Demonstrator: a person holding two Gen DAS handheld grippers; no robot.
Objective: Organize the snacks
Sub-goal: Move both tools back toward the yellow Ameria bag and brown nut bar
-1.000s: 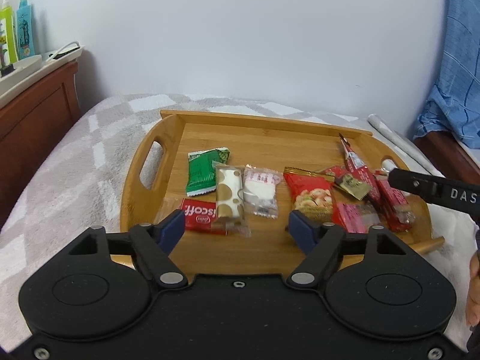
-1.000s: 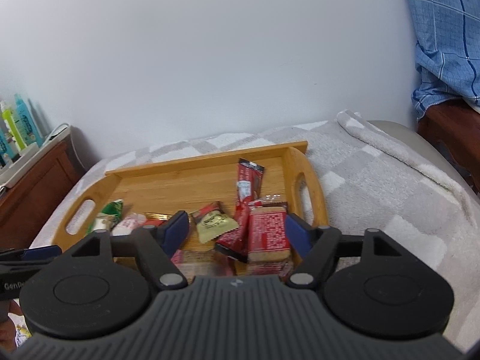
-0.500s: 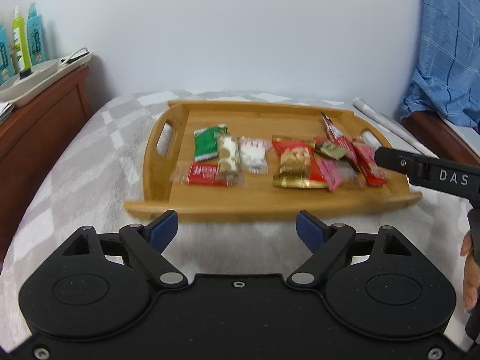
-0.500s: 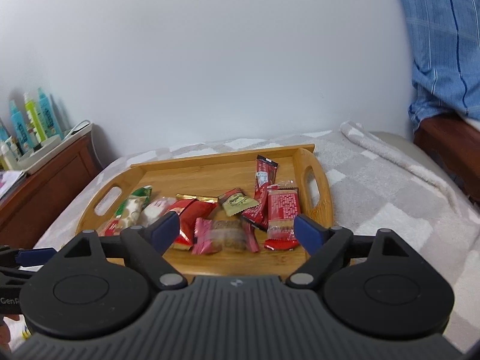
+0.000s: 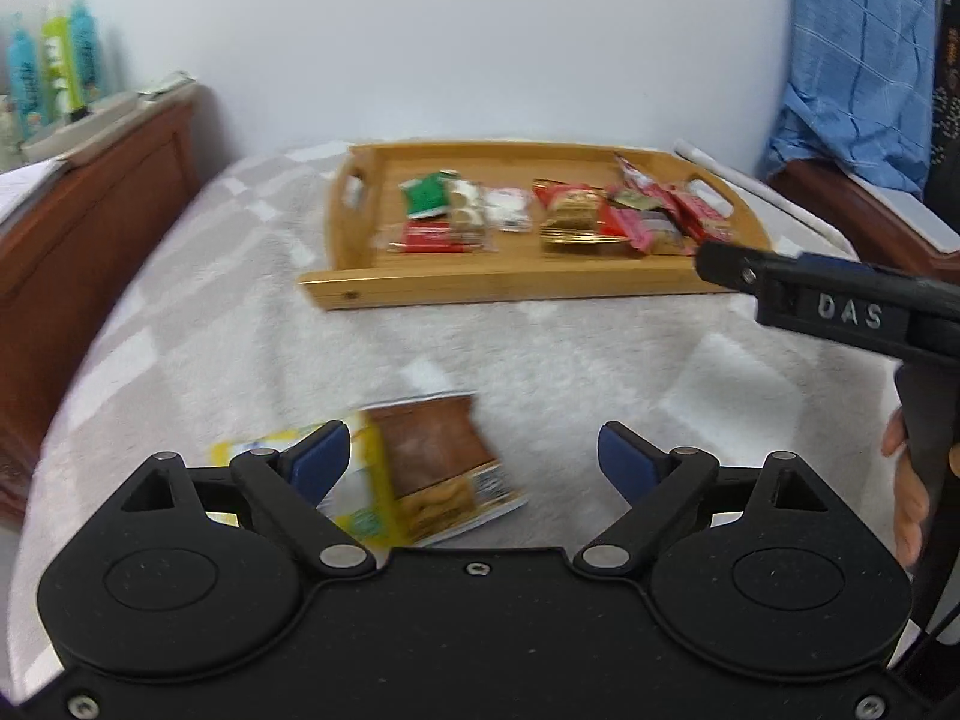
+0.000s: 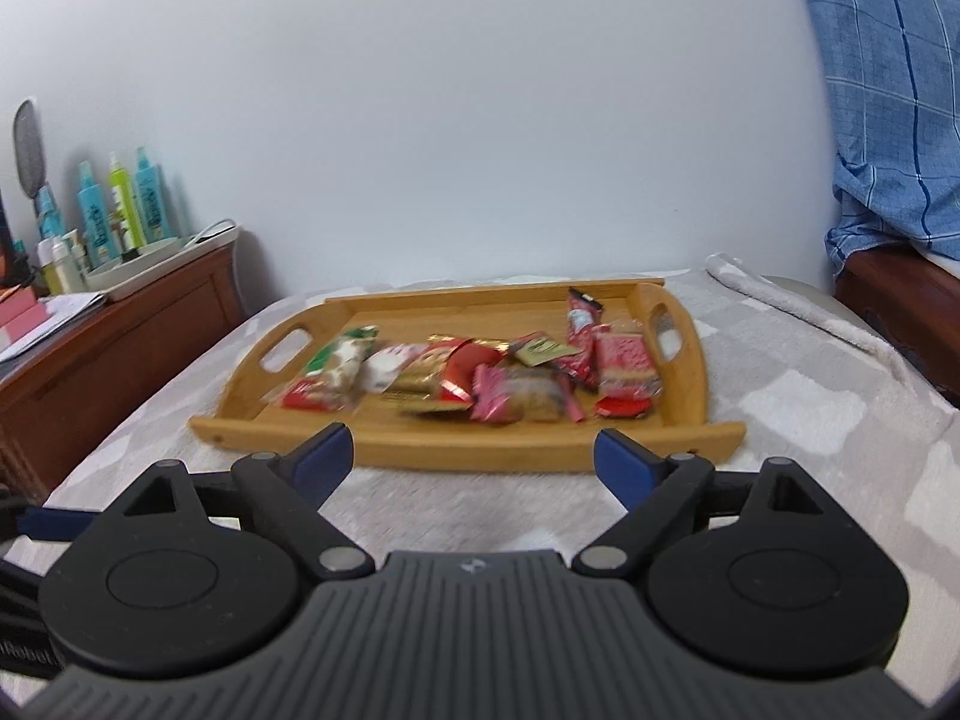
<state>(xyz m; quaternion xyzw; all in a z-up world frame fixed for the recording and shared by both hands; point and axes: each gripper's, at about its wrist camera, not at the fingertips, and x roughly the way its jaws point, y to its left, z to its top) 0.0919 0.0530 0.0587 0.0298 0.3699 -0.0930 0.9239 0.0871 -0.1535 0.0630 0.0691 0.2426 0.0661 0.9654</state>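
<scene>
We find the left gripper (image 5: 474, 456) with jaws opening, gripping nothing; a yellow-and-brown packet (image 5: 420, 468) lies on the blanket (image 5: 240, 330) beneath it. The right gripper (image 6: 474, 459) is likewise opening, empty. The snacks (image 6: 480, 369) lie in the wooden tray (image 6: 540, 453).

Snacks (image 5: 564, 216) in tray (image 5: 480, 288); pouch (image 5: 432, 468) on blanket (image 5: 210, 330) before tray.

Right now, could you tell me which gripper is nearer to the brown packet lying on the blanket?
Left. The left gripper hangs just above the brown packet, jaws opening, nothing gripped. The right gripper is farther off, by the tray.
</scene>
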